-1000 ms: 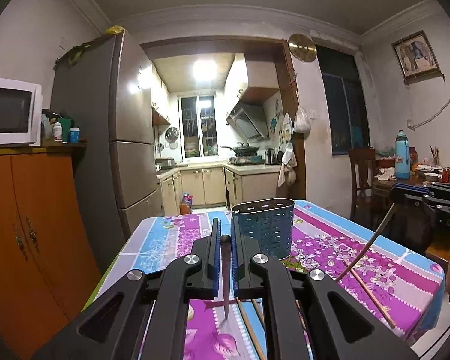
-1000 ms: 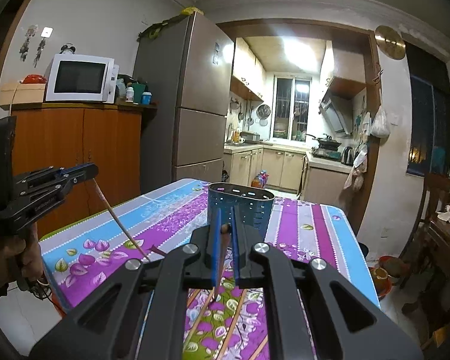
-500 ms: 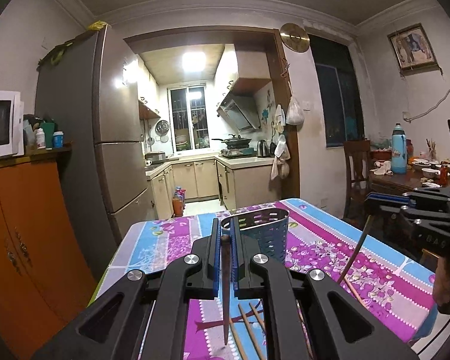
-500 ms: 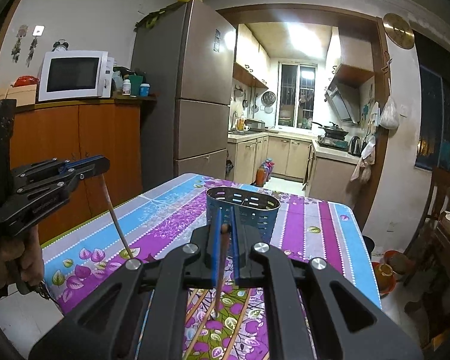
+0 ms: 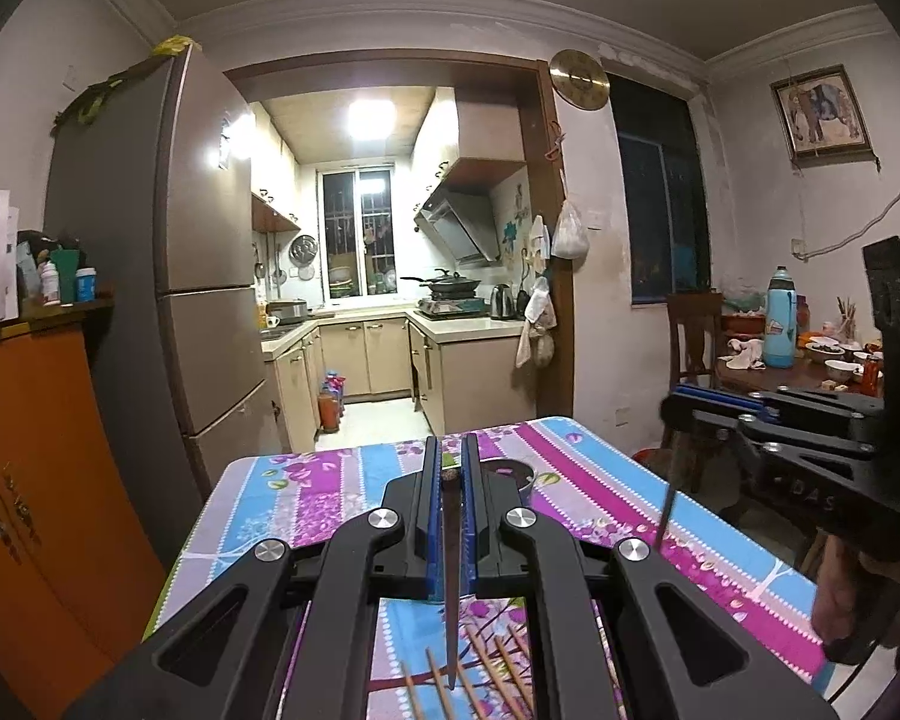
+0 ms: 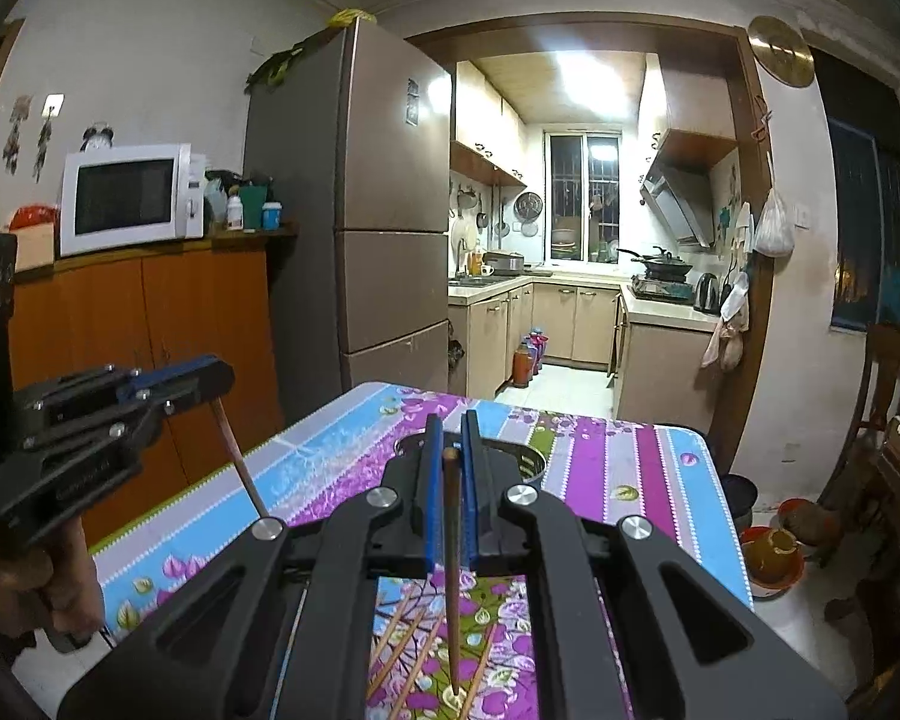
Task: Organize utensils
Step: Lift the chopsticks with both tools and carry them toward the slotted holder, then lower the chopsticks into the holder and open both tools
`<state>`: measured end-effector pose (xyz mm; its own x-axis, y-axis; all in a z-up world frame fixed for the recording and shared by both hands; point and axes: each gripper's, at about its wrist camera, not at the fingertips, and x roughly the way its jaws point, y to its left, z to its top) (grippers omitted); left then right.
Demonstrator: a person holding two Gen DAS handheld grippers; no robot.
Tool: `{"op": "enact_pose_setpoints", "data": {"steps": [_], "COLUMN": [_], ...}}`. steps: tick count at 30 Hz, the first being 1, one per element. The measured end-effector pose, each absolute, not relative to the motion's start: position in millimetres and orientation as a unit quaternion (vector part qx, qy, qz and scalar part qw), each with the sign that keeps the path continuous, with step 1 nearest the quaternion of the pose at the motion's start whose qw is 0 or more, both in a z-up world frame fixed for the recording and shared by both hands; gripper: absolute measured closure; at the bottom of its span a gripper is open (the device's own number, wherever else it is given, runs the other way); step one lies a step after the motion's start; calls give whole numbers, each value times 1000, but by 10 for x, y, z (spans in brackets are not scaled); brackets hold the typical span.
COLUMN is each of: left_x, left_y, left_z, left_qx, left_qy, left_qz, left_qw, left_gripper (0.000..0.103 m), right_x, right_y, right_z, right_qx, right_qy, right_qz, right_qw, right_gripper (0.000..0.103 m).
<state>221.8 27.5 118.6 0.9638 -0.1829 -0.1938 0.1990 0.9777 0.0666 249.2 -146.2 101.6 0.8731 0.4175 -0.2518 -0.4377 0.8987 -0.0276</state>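
- The table (image 5: pixel 618 516), under a striped floral cloth, filled the lower middle of both wrist views; its far edge ran across mid-frame, with open floor beyond leading to the kitchen doorway.
- In the left wrist view the table's right edge dropped off at lower right, near the right gripper (image 5: pixel 669 414), which hung above that side.
- In the right wrist view the table's left edge ran along the lower left, with the left gripper (image 6: pixel 213 387) hanging above it and clear of the cloth.
- A fridge (image 6: pixel 360 210) and an orange cabinet (image 6: pixel 150 324) carrying a microwave (image 6: pixel 129 198) stood at left of frame; a second table with a blue bottle (image 5: pixel 780 324) sat at far right in the left view.
- The left gripper's fingers were closed narrowly on a dark chopstick (image 5: pixel 452 588), which ran between the blue pads and pointed down toward the bottom of the frame.
- The right gripper likewise pinched a brown chopstick (image 6: pixel 452 570), its blunt top at the fingertips and its point hanging low in frame.
- The utensil holder (image 6: pixel 534 459) stood on the cloth just past both sets of fingertips, mostly hidden behind them.
- Loose chopsticks (image 5: pixel 480 678) lay on the cloth at the bottom centre, beneath the held ones.
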Motion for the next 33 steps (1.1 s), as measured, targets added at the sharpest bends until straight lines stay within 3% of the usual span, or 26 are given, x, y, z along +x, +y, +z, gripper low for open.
{"op": "enact_pose_setpoints", "data": {"steps": [21, 33], "left_x": [2984, 3564], "left_y": [24, 49], "left_z": [2020, 2124], "left_qx": [16, 4], "left_qy": [92, 87], "left_qz": [-87, -64], "left_qw": [992, 994], "left_gripper": [96, 95], "right_x": [3255, 3785], "right_y": [-1472, -1493], "right_z": [1791, 1990], "right_qx": [-23, -15], "right_qy": [89, 81], "right_qz": [213, 224], "right_qw": [973, 971], "right_gripper": [98, 98]}}
